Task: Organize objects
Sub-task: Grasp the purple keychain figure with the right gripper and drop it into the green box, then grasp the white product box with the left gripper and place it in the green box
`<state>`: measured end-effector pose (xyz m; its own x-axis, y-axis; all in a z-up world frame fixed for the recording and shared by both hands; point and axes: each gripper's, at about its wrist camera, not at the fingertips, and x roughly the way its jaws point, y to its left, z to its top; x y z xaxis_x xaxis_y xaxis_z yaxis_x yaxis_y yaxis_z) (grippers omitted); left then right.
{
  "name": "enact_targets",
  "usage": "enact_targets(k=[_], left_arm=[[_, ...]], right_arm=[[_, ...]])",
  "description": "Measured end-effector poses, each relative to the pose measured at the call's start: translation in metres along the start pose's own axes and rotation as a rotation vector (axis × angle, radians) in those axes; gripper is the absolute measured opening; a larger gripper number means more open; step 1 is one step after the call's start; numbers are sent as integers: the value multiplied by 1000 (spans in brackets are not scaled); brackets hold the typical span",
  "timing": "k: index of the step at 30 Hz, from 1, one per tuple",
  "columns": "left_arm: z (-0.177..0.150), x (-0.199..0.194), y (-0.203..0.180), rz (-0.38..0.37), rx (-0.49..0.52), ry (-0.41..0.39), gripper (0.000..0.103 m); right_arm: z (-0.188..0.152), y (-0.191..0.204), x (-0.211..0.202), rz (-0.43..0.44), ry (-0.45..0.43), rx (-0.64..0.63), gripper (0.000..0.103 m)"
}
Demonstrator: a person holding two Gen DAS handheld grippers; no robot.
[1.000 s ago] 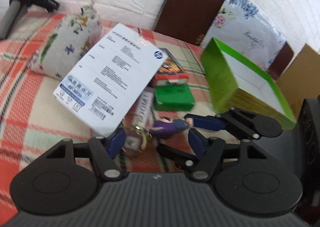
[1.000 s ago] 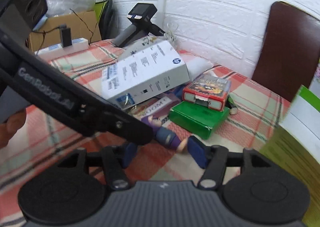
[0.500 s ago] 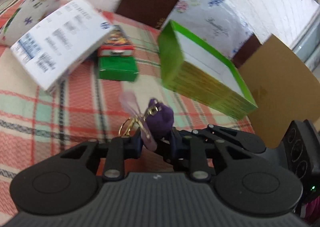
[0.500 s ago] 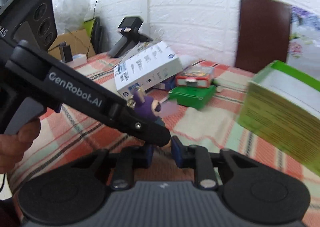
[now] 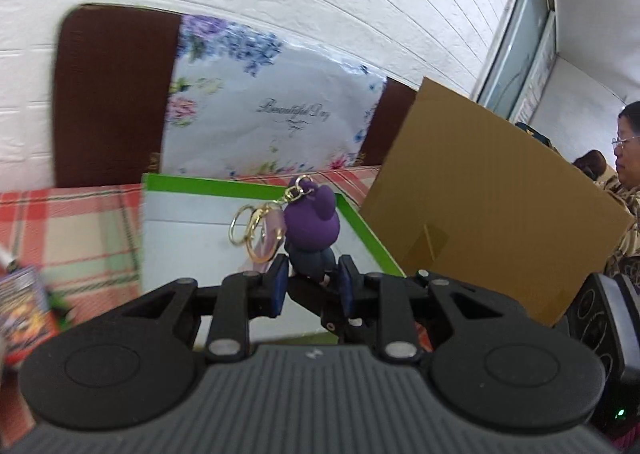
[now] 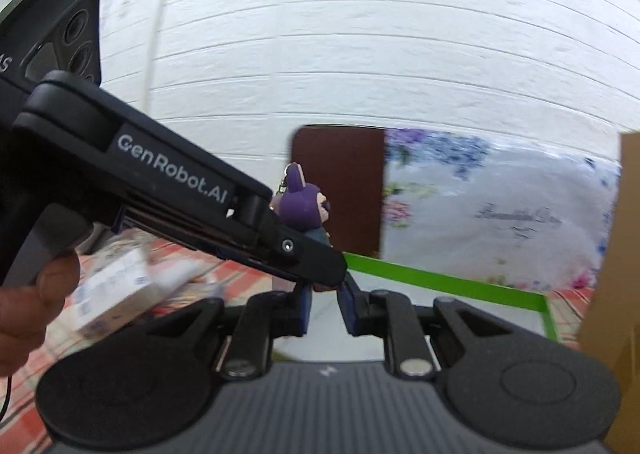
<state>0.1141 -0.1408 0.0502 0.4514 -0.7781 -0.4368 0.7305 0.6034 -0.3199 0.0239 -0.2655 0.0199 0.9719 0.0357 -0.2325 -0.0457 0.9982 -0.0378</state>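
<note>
- at the centre of the left wrist view, the left gripper (image 5: 312, 282) is clamped on the lower body of a small purple rubber figure keychain with gold rings (image 5: 311, 224). the right gripper's black finger crosses just beneath and seems to pinch the same toy from the lower right.
- behind the toy, mid-frame, the open green-rimmed cardboard box with a white inside (image 5: 192, 238) lies directly under it, so the step looks like carrying the keychain over to drop it in. best to bring it down over the white floor, free one grip first, and keep the dangling rings clear of the rim.
- along the left edge runs a red and green checked tablecloth (image 5: 68, 230). a brown cardboard sheet (image 5: 492, 206) stands at the right, a floral printed bag (image 5: 264, 110) leans on a white brick wall, and a person sits at the far right edge.
- low in the centre of the right wrist view, the right gripper (image 6: 324, 304) is closed near the toy's feet, though the left tool hides the contact. a hand (image 6: 36, 306) at lower left holds that tool, with a blurred white carton (image 6: 116, 294) beyond.
</note>
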Motion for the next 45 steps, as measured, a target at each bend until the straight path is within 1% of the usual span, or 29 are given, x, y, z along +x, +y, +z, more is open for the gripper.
enact_targets(k=[2, 3, 6, 7, 8, 9, 10, 13, 16, 19, 20, 23, 24, 25, 26, 29, 31, 33, 34, 36, 38, 39, 40, 41, 43, 45], left_arm=[[1, 25, 3, -8, -7, 23, 28], [-1, 35, 5, 0, -18, 41, 29], [-12, 50, 12, 73, -40, 89, 30], [-13, 52, 12, 102, -37, 89, 32], [-15, 48, 13, 120, -34, 80, 34], [-17, 41, 15, 133, -33, 69, 41], [-19, 32, 17, 153, -35, 56, 45], [-23, 9, 21, 218, -46, 28, 45], [-40, -30, 32, 269, -65, 3, 45], [-58, -73, 49, 342, -85, -29, 46], [-65, -88, 58, 379, -97, -42, 46], [-79, -128, 91, 503, -157, -70, 56], [-83, -139, 105, 542, -195, -70, 59], [-86, -148, 118, 571, -243, -66, 59], [-86, -154, 131, 579, -296, -65, 59], [-99, -172, 165, 532, -484, -97, 61], [-110, -175, 182, 484, -606, -121, 66], [-117, -169, 194, 414, -685, -139, 66], [-119, -165, 196, 391, -712, -143, 66], [-121, -157, 201, 368, -732, -146, 66], [-121, -149, 203, 364, -732, -142, 65], [-120, -146, 204, 350, -733, -140, 64], [-119, -144, 203, 349, -733, -135, 63], [-117, -145, 203, 359, -715, -132, 63], [-115, -148, 198, 371, -669, -116, 63], [-113, -153, 190, 371, -636, -114, 64]], right_arm=[[-8, -15, 10, -46, 28, 18, 17], [-13, -20, 14, -64, 47, 26, 20], [-33, -31, 28, -142, 137, 52, 38], [-38, -35, 28, -153, 146, 78, 38], [-42, -39, 25, -148, 145, 111, 38], [-44, -41, 24, -142, 140, 140, 38], [-45, -43, 20, -144, 129, 158, 38], [-48, -38, 5, -139, 108, 182, 38], [-46, -26, -10, -91, 64, 192, 39], [-37, -3, -13, 28, 62, 188, 41], [-37, 7, -13, 75, 73, 180, 41], [-40, 45, -3, 199, 136, 115, 44], [-43, 60, 1, 226, 160, 77, 45], [-44, 75, 6, 252, 176, 36, 47], [-42, 87, 11, 279, 181, 1, 48], [-32, 114, 31, 344, 181, -54, 48], [-19, 124, 49, 372, 186, -37, 48], [-7, 129, 74, 392, 210, -3, 48], [-2, 133, 86, 396, 222, 7, 48], [3, 141, 109, 391, 245, 22, 47], [3, 146, 132, 396, 311, 38, 40], [-3, 147, 141, 403, 355, 48, 37], [-8, 146, 143, 421, 371, 81, 38], [-11, 145, 139, 421, 379, 104, 38], [-15, 148, 121, 404, 382, 80, 38], [-24, 149, 99, 398, 388, 75, 41]])
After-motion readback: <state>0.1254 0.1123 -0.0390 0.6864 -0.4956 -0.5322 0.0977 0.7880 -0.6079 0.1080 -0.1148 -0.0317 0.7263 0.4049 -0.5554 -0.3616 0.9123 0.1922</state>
